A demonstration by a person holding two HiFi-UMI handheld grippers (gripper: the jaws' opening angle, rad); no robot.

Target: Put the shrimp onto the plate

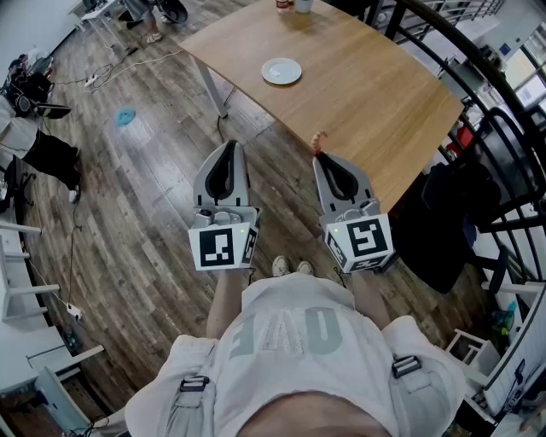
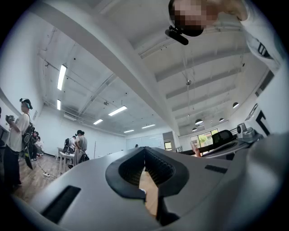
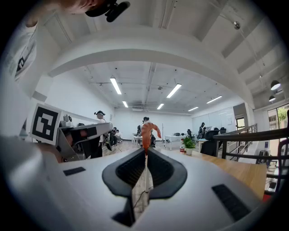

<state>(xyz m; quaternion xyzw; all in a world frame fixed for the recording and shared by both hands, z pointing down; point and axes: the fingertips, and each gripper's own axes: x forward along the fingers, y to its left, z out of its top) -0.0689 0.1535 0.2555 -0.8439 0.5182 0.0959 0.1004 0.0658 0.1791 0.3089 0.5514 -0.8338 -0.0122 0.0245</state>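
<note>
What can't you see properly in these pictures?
- Lower end of the shrimp: right gripper view, hidden between the shut jaws of the right gripper.
- The containers at the far edge of the table: head view, cut off by the top edge.
- The plate: head view, too small for any detail.

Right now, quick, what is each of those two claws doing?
The left gripper is shut, holding nothing.
The right gripper is shut on the shrimp.
</note>
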